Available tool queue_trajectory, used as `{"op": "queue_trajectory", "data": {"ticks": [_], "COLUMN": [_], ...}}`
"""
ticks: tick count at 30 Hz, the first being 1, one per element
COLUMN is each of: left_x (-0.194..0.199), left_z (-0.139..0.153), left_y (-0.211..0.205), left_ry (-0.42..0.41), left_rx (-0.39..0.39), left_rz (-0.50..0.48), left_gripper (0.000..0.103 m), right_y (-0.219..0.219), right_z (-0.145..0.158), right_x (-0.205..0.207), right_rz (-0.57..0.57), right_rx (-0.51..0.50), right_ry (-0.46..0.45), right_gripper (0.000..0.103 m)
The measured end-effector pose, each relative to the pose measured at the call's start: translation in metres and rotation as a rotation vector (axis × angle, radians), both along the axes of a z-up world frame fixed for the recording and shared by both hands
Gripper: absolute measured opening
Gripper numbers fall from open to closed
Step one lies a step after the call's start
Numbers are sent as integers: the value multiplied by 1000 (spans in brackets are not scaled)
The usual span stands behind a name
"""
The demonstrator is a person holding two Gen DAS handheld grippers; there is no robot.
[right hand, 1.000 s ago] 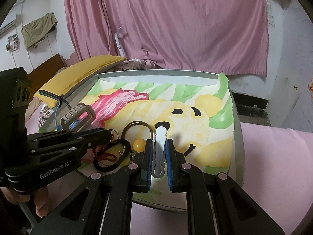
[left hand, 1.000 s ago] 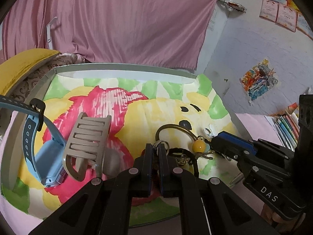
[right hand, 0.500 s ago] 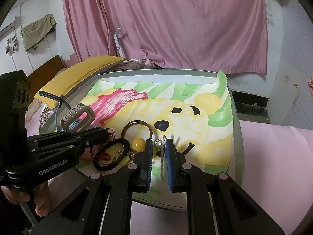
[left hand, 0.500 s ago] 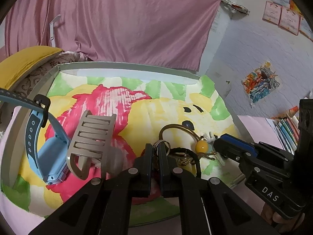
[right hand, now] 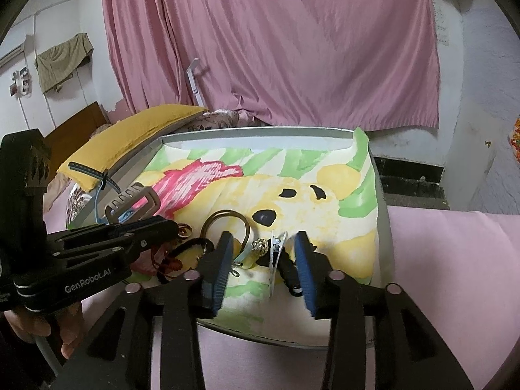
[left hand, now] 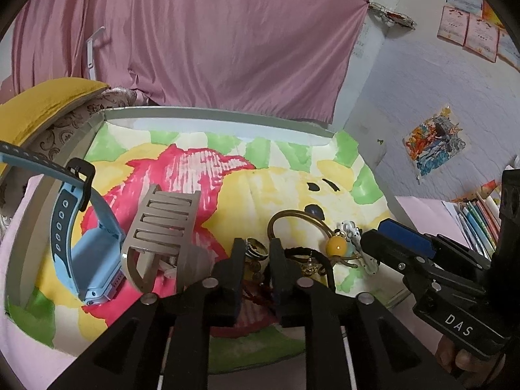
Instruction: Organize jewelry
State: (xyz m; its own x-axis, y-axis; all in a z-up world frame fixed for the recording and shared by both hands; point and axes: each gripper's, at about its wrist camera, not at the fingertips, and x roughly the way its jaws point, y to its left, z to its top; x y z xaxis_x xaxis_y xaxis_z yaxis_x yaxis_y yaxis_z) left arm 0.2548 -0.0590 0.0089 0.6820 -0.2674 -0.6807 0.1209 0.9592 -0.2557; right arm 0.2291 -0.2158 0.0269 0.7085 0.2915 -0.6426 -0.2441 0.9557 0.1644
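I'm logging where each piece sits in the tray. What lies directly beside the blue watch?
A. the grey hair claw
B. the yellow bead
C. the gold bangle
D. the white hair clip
A: in the left wrist view the grey hair claw stands right against the blue watch, while the bangle lies further right.

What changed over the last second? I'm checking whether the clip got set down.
The right gripper, shut on the white hair clip a second ago, lowered it onto the painted tray; its jaws are opening, and the clip stands loose between them. The left gripper is opening over the silver ring. The blue watch and grey claw clip stayed put.
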Motion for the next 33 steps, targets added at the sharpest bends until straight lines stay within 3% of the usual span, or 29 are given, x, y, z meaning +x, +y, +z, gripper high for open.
{"op": "queue_trajectory", "data": {"ticks": [10, 17, 20, 27, 30, 32, 33], "left_x": [-6, -12, -15, -23, -25, -27, -28], "left_z": [8, 16, 19, 27, 29, 30, 31], "left_y": [0, 2, 2, 8, 9, 10, 11], "left_ry": [-54, -118, -144, -205, -219, -228, -235], "left_rx": [23, 34, 47, 65, 75, 74, 67], "left_rz": [15, 33, 45, 92, 102, 106, 111], "left_gripper": [18, 30, 30, 35, 35, 43, 55], "right_y": [-6, -9, -11, -14, -15, -16, -16], "right_z": [6, 11, 13, 15, 18, 21, 22], "right_x": [-5, -10, -11, -15, -19, -22, -23], "right_rz": [-42, -57, -61, -67, -71, -75, -75], "right_rx": [-7, -15, -13, 0, 2, 6, 8], "right_ry": [-58, -99, -110, -135, -156, -175, -181], "right_gripper": [41, 45, 53, 54, 63, 65, 65]}}
